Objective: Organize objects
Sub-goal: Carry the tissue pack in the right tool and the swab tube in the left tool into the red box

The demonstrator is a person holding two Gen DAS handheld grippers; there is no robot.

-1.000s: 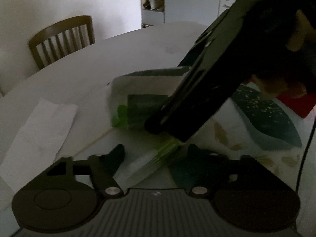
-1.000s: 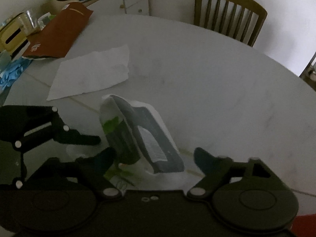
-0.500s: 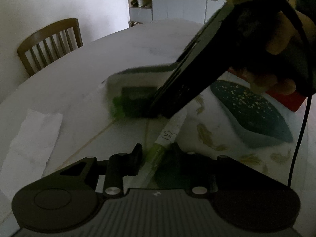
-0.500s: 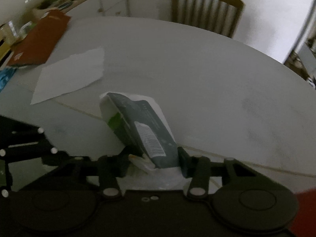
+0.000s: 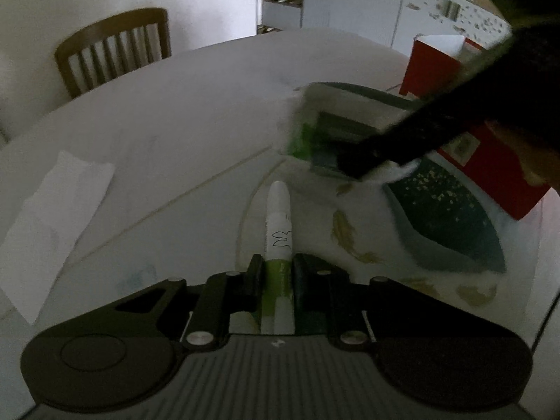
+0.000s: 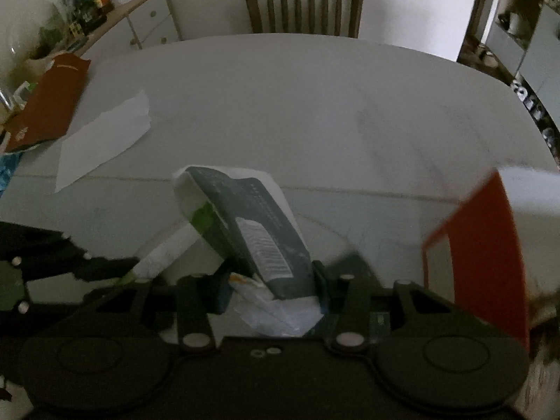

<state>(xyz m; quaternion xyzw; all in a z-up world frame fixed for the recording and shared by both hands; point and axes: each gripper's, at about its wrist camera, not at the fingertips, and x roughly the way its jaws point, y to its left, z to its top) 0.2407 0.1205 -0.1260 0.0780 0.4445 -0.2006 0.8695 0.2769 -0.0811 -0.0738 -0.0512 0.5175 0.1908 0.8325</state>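
My left gripper (image 5: 277,273) is shut on a white and green tube (image 5: 278,224) that points forward over the table. My right gripper (image 6: 269,280) is shut on a dark grey, white and green box in a plastic wrap (image 6: 245,224), held tilted above the table. The same box (image 5: 329,133) shows blurred in the left wrist view, under the dark right gripper body (image 5: 455,105). The left gripper's fingers (image 6: 105,266) and the tube (image 6: 164,252) appear at the left of the right wrist view.
A red box (image 6: 486,245) stands at the right, also in the left wrist view (image 5: 490,161). A white paper (image 5: 52,217) lies on the round white table (image 6: 315,105). A patterned mat (image 5: 437,224), a brown envelope (image 6: 49,101) and a wooden chair (image 6: 304,3) are around.
The left gripper closed on the tube and pulled it free of the box. The right gripper closed on the box and carried it right, toward the red box.
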